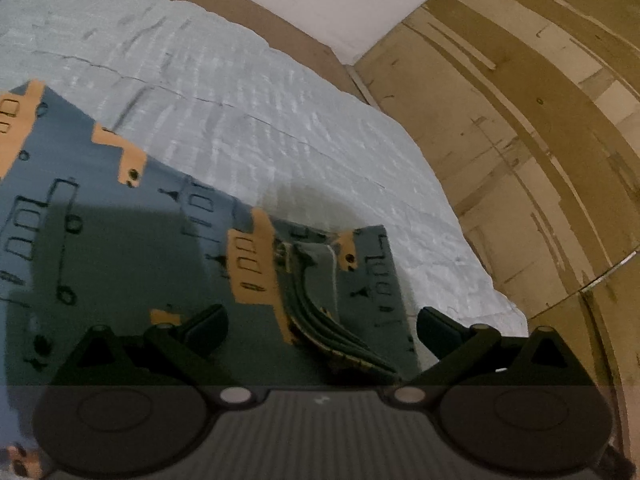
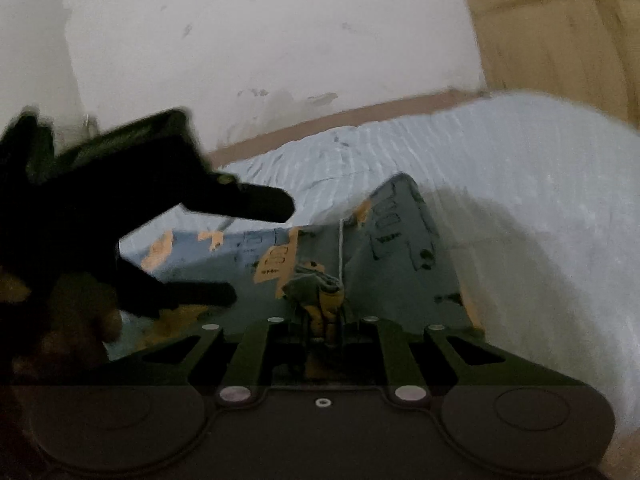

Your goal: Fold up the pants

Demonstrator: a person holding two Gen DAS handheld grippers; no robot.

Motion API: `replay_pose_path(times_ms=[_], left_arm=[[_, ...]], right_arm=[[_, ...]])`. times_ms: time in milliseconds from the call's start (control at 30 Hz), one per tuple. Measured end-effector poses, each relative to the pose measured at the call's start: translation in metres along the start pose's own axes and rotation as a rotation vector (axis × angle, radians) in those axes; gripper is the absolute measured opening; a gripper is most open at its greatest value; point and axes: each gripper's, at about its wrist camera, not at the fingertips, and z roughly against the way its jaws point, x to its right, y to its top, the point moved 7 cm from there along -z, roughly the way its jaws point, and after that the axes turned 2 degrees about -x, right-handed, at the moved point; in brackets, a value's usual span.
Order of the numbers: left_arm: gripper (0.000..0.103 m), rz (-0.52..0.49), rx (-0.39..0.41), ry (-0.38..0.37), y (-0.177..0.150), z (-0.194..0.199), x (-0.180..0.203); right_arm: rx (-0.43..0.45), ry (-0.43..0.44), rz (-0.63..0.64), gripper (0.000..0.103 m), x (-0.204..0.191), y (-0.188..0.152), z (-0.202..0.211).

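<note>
Right wrist view: I saw my right gripper (image 2: pixel 322 320) pinching the pants (image 2: pixel 400 264) bunched edge.
Left wrist view: my left gripper (image 1: pixel 322 328) gaped, gripping nothing, above pants on the white quilt (image 1: pixel 240 92).

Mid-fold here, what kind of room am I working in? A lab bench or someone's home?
Most likely a home bedroom. The pants lie on a bed with a pale blue textured cover, set against a scuffed white wall, with what looks like a wooden wardrobe or door beside it.
</note>
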Motion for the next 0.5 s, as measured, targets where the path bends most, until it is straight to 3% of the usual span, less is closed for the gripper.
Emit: replay_pose_path(times_ms=[133, 367, 500], left_arm=[[0.094, 0.01, -0.017, -0.006, -0.001, -0.005, 0.002], [0.079, 0.016, -0.046, 0.01, -0.003, -0.018, 0.008], [0.06, 0.046, -0.048, 0.052, -0.001, -0.025, 0.004]], right_arm=[[-0.001, 0.056, -0.136, 0.015, 0.011, 0.002, 0.0], [0.003, 0.095, -0.236, 0.015, 0.019, 0.001, 0.002], [0.005, 0.086, -0.216, 0.015, 0.016, 0.001, 0.002]])
